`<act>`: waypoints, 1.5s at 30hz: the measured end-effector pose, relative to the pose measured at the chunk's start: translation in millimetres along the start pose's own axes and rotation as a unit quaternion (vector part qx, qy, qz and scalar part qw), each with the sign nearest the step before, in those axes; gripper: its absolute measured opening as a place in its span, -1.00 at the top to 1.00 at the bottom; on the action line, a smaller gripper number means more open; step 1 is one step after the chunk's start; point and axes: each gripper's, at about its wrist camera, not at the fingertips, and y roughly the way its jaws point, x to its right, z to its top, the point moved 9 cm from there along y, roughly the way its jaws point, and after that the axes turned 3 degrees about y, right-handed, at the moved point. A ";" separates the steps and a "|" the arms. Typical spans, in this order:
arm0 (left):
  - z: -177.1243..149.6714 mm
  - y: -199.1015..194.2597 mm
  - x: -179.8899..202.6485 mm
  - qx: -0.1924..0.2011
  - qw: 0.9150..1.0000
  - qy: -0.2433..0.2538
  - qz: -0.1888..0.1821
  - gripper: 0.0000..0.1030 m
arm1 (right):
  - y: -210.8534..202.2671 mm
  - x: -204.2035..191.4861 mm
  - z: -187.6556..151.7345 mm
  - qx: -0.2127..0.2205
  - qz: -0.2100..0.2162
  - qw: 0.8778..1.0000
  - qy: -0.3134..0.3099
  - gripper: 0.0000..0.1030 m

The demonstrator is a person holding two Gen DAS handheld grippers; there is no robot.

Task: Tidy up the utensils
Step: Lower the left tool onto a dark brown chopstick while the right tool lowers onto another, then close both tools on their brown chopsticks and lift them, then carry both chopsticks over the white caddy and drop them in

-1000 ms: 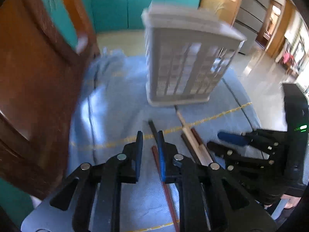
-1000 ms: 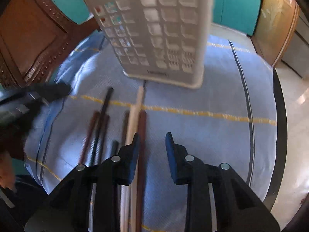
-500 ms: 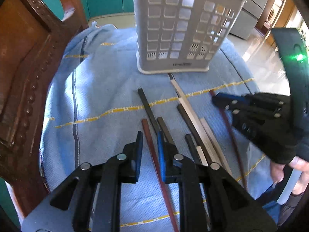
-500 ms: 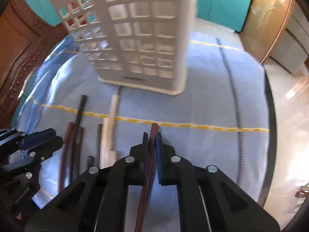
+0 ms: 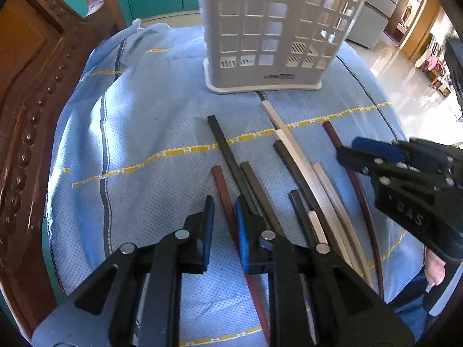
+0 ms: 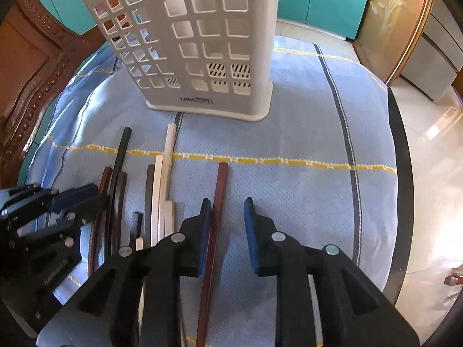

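Chopsticks of dark brown, black and cream lie loose in a row on the blue woven cloth with yellow stripes, all in front of the upright white plastic lattice utensil basket, which looks empty through its holes. The right gripper pinched a reddish-brown chopstick half a second ago; its jaws have since been opening and now stand spread, the stick lying between them against the left pad, unclamped. The left gripper has sunk closer to the cloth with its jaws unchanged, a narrow gap straddling another reddish-brown chopstick without visibly squeezing it. Judging from this, the right grip was let go or lost, so no chopstick is yet on its way to the basket.
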 end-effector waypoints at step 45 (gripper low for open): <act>106.6 -300.5 -5.4 0.414 0.909 -0.034 -0.024 0.86 | -315.2 77.4 101.2 0.400 0.186 0.892 0.101 0.87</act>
